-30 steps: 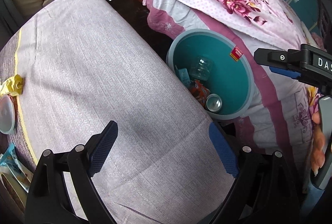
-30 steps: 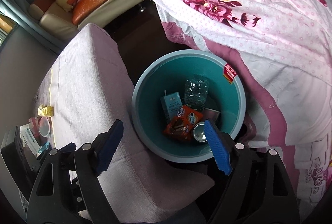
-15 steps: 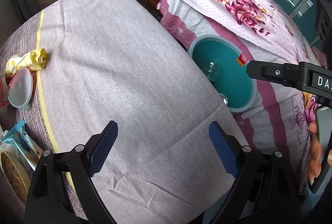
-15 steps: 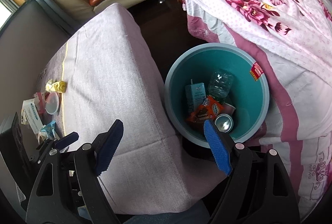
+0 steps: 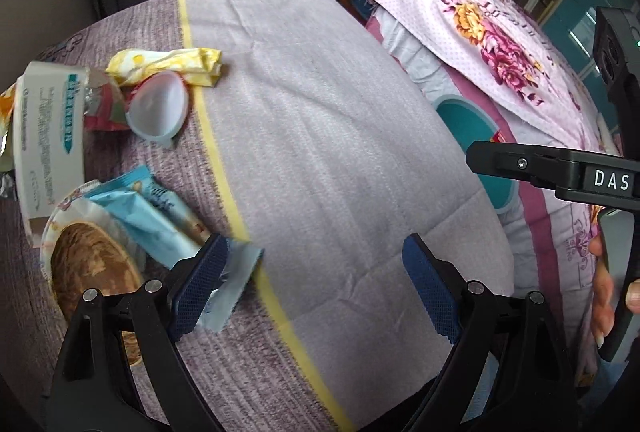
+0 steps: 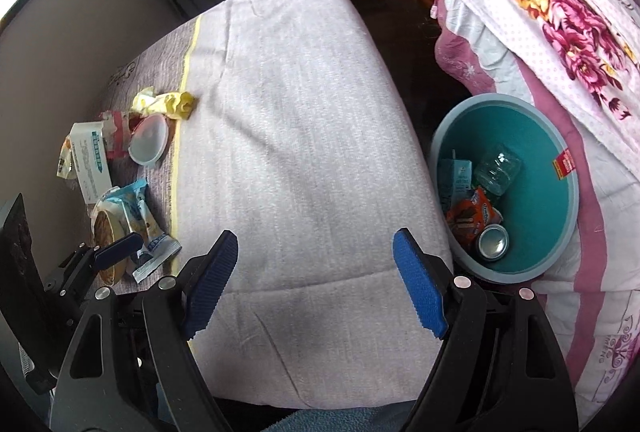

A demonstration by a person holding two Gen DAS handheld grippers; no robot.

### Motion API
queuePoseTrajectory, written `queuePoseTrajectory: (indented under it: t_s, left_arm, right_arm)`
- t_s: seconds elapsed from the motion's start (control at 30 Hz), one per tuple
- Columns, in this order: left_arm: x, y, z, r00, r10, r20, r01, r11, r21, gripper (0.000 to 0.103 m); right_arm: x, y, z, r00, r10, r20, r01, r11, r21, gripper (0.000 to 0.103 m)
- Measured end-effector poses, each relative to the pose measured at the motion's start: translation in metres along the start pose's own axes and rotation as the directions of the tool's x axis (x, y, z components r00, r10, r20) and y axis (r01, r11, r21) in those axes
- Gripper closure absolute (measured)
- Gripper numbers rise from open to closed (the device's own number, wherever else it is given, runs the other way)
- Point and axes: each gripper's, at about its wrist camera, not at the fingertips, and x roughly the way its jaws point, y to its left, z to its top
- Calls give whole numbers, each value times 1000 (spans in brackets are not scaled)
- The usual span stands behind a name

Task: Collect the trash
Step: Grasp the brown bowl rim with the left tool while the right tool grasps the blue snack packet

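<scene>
Crinkly light-blue foil snack wrapper [image 5: 160, 220] lies by the worktop's [image 5: 320, 135] left edge, feather-light and slippery, so pinch its loose end. Left claw [image 5: 316, 288] and right claw [image 6: 316, 284] both gape empty.

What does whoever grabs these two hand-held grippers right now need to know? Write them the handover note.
Left hand-held gripper: open, empty, over the table's left edge, beside the blue wrapper.
Right hand-held gripper: open, empty, over the bare tablecloth.
Done: the teal bin on the floor to the right holds a can, a plastic bottle, a carton and an orange snack bag.
Left: the yellow wrapper, clear plastic lid, white box, blue wrapper and paper bowl lie clustered on the table's left.
</scene>
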Motion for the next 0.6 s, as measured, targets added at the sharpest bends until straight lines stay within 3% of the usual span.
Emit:
queuePoseTrajectory:
  t_s: [0.27,0.47,0.53,0.6]
  left_arm:
    - [-32,74,-28,997,62,47,-56,992,-112,13]
    - [-41,135,-50,996,85,41,-73,968,-241,13]
    - [-42,150,-57,996,85,38,-72,959,-274,13]
    - [-42,162,-63,996,81,36,-67,954,-294,13]
  right_arm:
    - [19,58,-1,998,25,-56,-31,994,-103,27]
    - [39,113,0,994,60,-88,-77,975,-210,27]
    - [46,130,2,994,63,-94,-85,963,-254,31]
    - [56,144,3,991,65,-116,-96,954,-283,44]
